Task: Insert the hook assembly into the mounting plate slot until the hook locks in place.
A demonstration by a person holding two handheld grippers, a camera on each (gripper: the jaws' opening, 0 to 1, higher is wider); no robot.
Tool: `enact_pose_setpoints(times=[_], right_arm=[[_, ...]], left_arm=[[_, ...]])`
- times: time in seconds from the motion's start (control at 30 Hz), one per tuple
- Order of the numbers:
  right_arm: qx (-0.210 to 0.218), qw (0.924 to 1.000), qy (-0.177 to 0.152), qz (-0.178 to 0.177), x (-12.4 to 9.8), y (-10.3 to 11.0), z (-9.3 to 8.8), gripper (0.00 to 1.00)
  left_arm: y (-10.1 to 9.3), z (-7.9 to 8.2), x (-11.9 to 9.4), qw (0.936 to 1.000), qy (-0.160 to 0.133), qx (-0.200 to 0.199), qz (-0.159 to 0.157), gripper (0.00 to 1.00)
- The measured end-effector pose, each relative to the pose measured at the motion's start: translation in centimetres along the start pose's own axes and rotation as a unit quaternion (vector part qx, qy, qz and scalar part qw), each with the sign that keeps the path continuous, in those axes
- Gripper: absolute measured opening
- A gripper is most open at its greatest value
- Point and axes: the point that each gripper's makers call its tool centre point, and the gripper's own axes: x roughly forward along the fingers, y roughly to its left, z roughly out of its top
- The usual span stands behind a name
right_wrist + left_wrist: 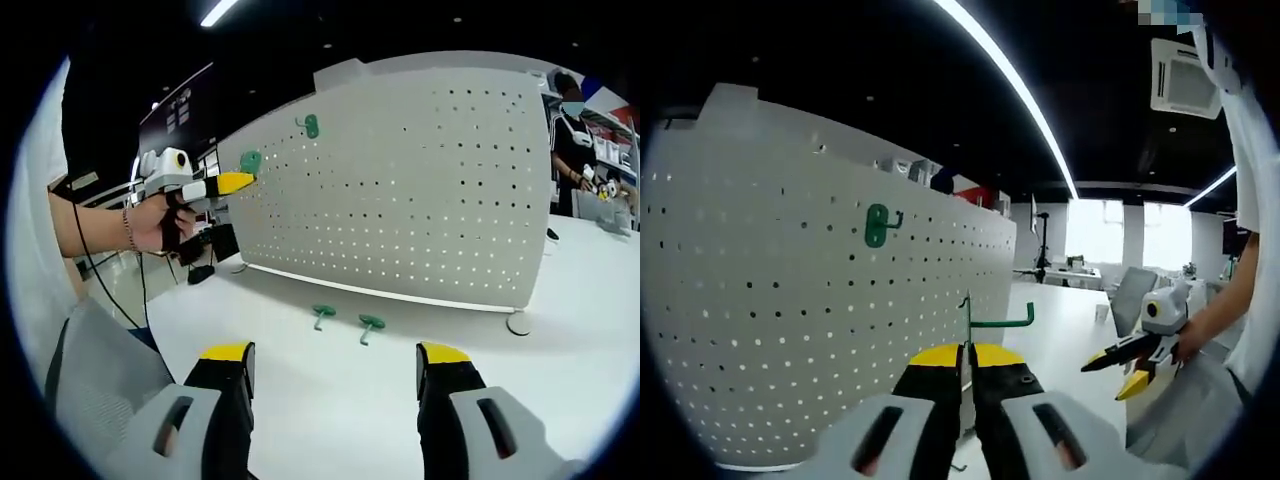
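A white perforated mounting plate (pixel 790 300) stands upright on the table, with one green hook (pixel 876 225) fixed in it. My left gripper (pixel 966 352) is shut on another green hook (pixel 985 322), whose arm points right, just in front of the plate. The right gripper view shows that left gripper (pixel 215 185) pressing its green hook (pixel 250 162) against the plate (pixel 430 180), below the mounted hook (pixel 311 126). My right gripper (pixel 337 365) hangs open over the table with nothing in it, and also appears at the right (pixel 1135 365) in a hand.
Two loose green hooks (pixel 323 315) (pixel 371 323) lie on the white table (pixel 330 400) before the plate's foot. A person (pixel 570 130) stands behind the plate's right end. A grey chair back (pixel 90 380) sits at the lower left.
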Motion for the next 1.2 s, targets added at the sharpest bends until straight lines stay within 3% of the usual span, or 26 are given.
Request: enact_pose_setpoints(times=[0.17, 0.27, 0.5, 0.6, 1.2], right_arm=[[0.000, 1.0000, -0.005, 0.000, -0.1, 0.0, 0.3, 0.63], [-0.002, 0.9996, -0.028, 0.005, -0.2, 0.2, 1.1, 0.60], [0.000, 0.9914, -0.127, 0.029, -1.3, 1.4, 5.3, 0.57], [0.005, 0.9875, -0.153, 0.037, -1.8, 1.8, 6.5, 0.56], [0.006, 0.9847, -0.158, 0.073, -0.5, 3.9, 8.6, 0.52]], left_arm=[[-0.1, -0.3, -0.1, 1.0000, 0.004, -0.002, 0.001, 0.02], [-0.2, -0.6, -0.2, 1.0000, 0.008, -0.001, 0.002, 0.02], [-0.2, -1.2, -0.2, 0.9998, 0.019, 0.002, 0.004, 0.02], [-0.4, -1.4, -0.3, 0.9997, 0.022, 0.004, 0.005, 0.02], [-0.5, -2.1, -0.7, 0.9996, 0.028, 0.002, 0.010, 0.02]])
